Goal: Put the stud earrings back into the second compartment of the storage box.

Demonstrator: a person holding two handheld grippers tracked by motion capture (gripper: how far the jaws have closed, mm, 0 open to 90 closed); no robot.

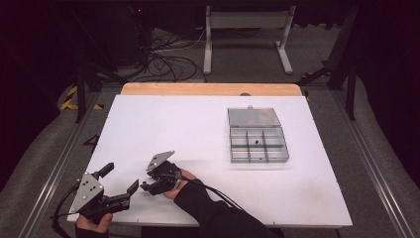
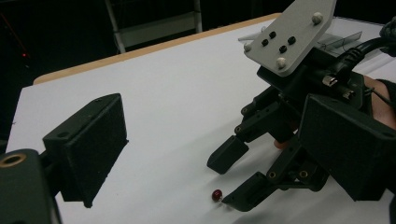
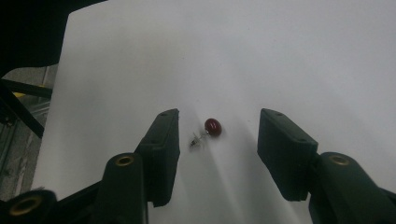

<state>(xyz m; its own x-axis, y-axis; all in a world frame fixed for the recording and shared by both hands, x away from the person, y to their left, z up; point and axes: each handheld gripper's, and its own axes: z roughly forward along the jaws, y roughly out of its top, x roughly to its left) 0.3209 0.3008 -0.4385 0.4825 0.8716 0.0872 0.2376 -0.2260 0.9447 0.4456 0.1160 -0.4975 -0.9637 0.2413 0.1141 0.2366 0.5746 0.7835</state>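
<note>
Right gripper (image 3: 217, 140) over red stud earring (image 3: 212, 126) on counter (image 1: 198, 129).
We saw its fingers (image 3: 161, 144) wide around it, untouching; left gripper (image 1: 120, 182) wide too.

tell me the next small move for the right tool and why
Probably close the right tool on the red earring: it lies on the white table between the open jaws, untouched, with the compartment box open and waiting further off.

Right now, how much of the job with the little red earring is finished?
Done: the box sits open. In hand: the right gripper has its fingers open on either side of the red earring, not gripping it yet. Probably left: pinching it and carrying it to the box.
</note>
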